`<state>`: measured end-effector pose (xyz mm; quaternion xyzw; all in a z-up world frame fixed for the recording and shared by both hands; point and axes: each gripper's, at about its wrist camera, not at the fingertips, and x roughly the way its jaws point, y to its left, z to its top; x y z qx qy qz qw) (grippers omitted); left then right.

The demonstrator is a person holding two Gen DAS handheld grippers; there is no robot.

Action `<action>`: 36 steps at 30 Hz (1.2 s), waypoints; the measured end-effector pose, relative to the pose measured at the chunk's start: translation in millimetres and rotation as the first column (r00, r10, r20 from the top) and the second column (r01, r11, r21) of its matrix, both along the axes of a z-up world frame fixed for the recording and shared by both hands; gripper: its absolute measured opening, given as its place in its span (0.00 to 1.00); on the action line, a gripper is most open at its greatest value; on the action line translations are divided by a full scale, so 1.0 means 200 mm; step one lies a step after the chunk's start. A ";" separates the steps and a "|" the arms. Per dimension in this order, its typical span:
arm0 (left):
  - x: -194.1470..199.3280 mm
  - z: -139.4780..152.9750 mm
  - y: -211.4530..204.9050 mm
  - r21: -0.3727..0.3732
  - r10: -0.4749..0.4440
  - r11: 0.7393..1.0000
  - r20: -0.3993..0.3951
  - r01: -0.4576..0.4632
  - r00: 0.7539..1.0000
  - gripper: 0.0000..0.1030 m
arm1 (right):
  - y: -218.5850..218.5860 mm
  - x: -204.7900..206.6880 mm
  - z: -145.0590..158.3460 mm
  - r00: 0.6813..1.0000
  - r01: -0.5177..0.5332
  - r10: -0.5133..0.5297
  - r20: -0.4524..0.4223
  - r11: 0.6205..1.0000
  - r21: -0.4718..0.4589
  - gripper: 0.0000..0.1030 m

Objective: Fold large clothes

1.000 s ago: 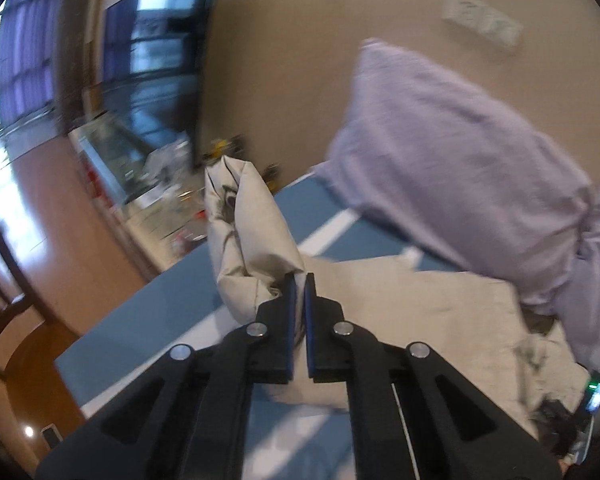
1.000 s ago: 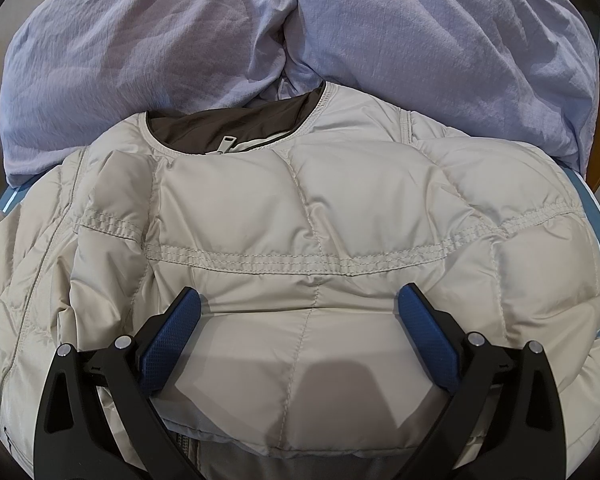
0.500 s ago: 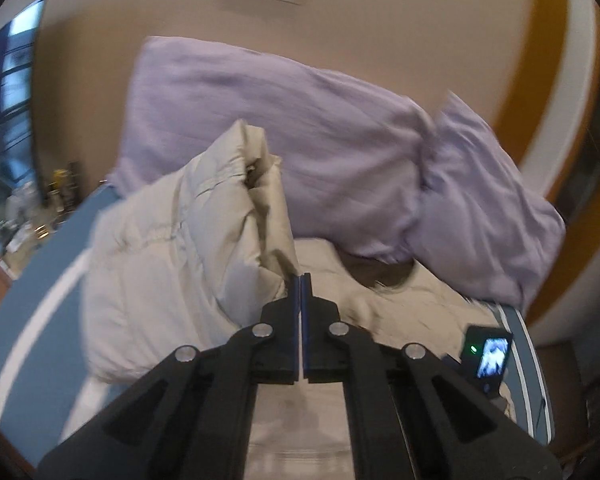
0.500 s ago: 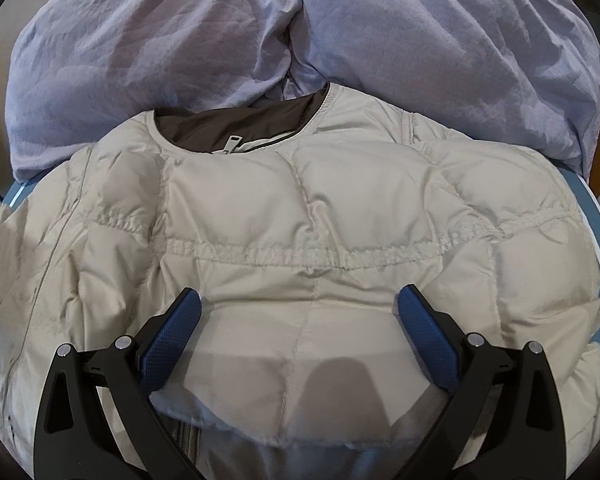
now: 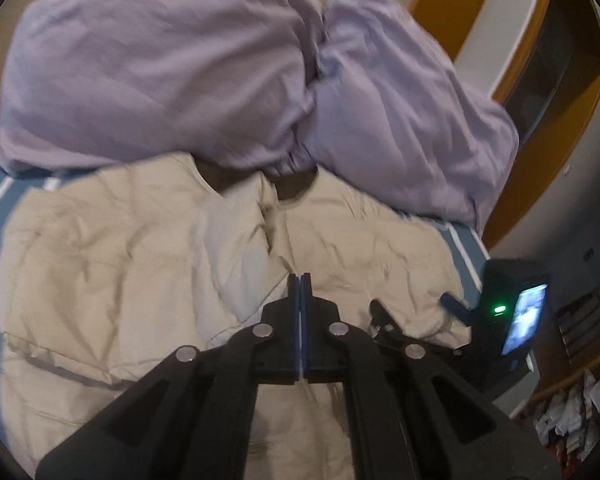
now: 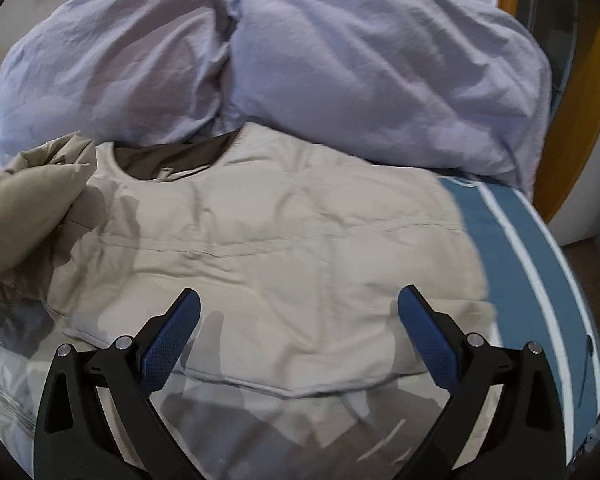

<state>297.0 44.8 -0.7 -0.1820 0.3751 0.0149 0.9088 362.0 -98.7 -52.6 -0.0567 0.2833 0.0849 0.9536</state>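
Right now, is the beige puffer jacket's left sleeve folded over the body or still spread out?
Partly folded: the sleeve is lifted over the beige puffer jacket, not yet lying flat.

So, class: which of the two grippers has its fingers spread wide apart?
The right gripper: its blue-padded fingers stand wide apart above the beige jacket. The left gripper has its fingers pressed together.
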 end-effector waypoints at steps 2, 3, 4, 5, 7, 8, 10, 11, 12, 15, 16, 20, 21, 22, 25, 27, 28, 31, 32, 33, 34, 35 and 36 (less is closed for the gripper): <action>0.05 -0.07 -0.05 -0.002 -0.019 1.000 -0.037 0.019 0.999 0.01 | -0.05 0.00 0.00 1.000 0.013 -0.013 0.007 1.000 0.000 0.98; 0.06 -0.10 -0.07 0.000 -0.025 1.000 -0.052 0.025 0.998 0.02 | -0.07 0.00 0.00 1.000 0.019 -0.019 0.008 1.000 0.002 0.98; 0.07 -0.13 -0.09 0.001 -0.028 1.000 -0.069 0.028 0.997 0.02 | -0.09 0.00 0.00 1.000 0.021 -0.021 0.009 1.000 0.005 0.98; 0.07 -0.14 -0.09 -0.001 -0.031 1.000 -0.077 0.031 0.997 0.02 | -0.10 -0.01 0.00 1.000 0.022 -0.022 0.010 1.000 0.009 0.98; 0.05 -0.15 -0.09 0.001 -0.027 1.000 -0.081 0.027 0.996 0.14 | -0.13 -0.01 0.02 1.000 0.023 -0.024 0.015 1.000 0.014 0.98; 0.04 -0.14 -0.08 0.000 -0.027 1.000 -0.079 0.027 0.996 0.20 | -0.14 -0.01 0.02 1.000 0.024 -0.024 0.018 1.000 0.016 0.98; 0.01 -0.13 -0.06 0.008 -0.016 1.000 -0.067 0.016 0.998 0.35 | -0.15 -0.02 0.03 1.000 0.017 -0.017 0.020 0.999 0.029 0.98; -0.01 -0.11 -0.05 0.021 -0.011 1.000 -0.059 0.013 0.998 0.37 | -0.15 -0.02 0.04 1.000 0.011 -0.012 0.020 0.999 0.038 0.98; -0.01 -0.10 -0.05 0.031 -0.010 0.999 -0.057 0.011 0.998 0.40 | -0.15 -0.02 0.05 1.000 0.003 -0.003 0.019 0.999 0.047 0.98; -0.06 -0.08 -0.02 0.051 -0.006 0.999 -0.048 0.008 0.999 0.46 | -0.13 -0.03 0.07 0.999 -0.030 0.028 0.018 0.997 0.073 0.97; -0.07 -0.07 -0.02 0.045 -0.010 0.999 -0.045 0.012 0.999 0.50 | -0.11 -0.04 0.08 0.999 -0.042 0.040 0.020 0.996 0.081 0.97; -0.14 -0.04 0.02 0.053 -0.015 0.998 -0.017 0.016 1.000 0.59 | -0.05 -0.08 0.11 0.997 -0.071 0.069 0.032 0.994 0.078 0.95; -0.16 -0.03 0.03 0.071 -0.001 0.997 -0.014 0.002 1.000 0.63 | -0.04 -0.09 0.11 0.997 -0.079 0.076 0.034 0.994 0.075 0.94; -0.17 -0.02 0.04 0.078 0.007 0.997 -0.011 -0.006 1.000 0.63 | -0.02 -0.10 0.12 0.996 -0.085 0.083 0.034 0.994 0.074 0.93; -0.21 -0.02 0.09 0.080 0.026 0.996 -0.015 -0.025 1.000 0.63 | 0.01 -0.13 0.13 0.995 -0.100 0.098 0.034 0.991 0.084 0.92; -0.23 -0.03 0.13 0.088 0.043 0.995 -0.019 -0.041 0.999 0.63 | 0.03 -0.13 0.14 0.993 -0.114 0.111 0.026 0.988 0.107 0.90; -0.24 -0.04 0.15 0.099 0.056 0.994 -0.024 -0.053 0.998 0.63 | 0.04 -0.13 0.14 0.992 -0.123 0.122 0.018 0.985 0.123 0.88; -0.27 -0.07 0.20 0.135 0.089 0.987 -0.035 -0.083 0.995 0.63 | 0.07 -0.13 0.14 0.985 -0.163 0.171 -0.023 0.967 0.195 0.85; -0.28 -0.07 0.22 0.144 0.099 0.985 -0.039 -0.093 0.994 0.63 | 0.09 -0.13 0.14 0.981 -0.176 0.189 -0.039 0.959 0.221 0.81; -0.29 -0.08 0.24 0.151 0.109 0.983 -0.041 -0.102 0.993 0.63 | 0.10 -0.12 0.13 0.977 -0.187 0.207 -0.056 0.951 0.248 0.78; -0.31 -0.09 0.27 0.164 0.125 0.980 -0.045 -0.116 0.991 0.63 | 0.12 -0.12 0.12 0.970 -0.200 0.230 -0.076 0.938 0.282 0.76; -0.32 -0.10 0.29 0.174 0.136 0.977 -0.047 -0.126 0.990 0.63 | 0.14 -0.11 0.12 0.964 -0.210 0.249 -0.090 0.927 0.311 0.74; -0.33 -0.10 0.30 0.183 0.144 0.974 -0.047 -0.133 0.988 0.63 | 0.17 -0.11 0.11 0.955 -0.223 0.276 -0.109 0.910 0.349 0.73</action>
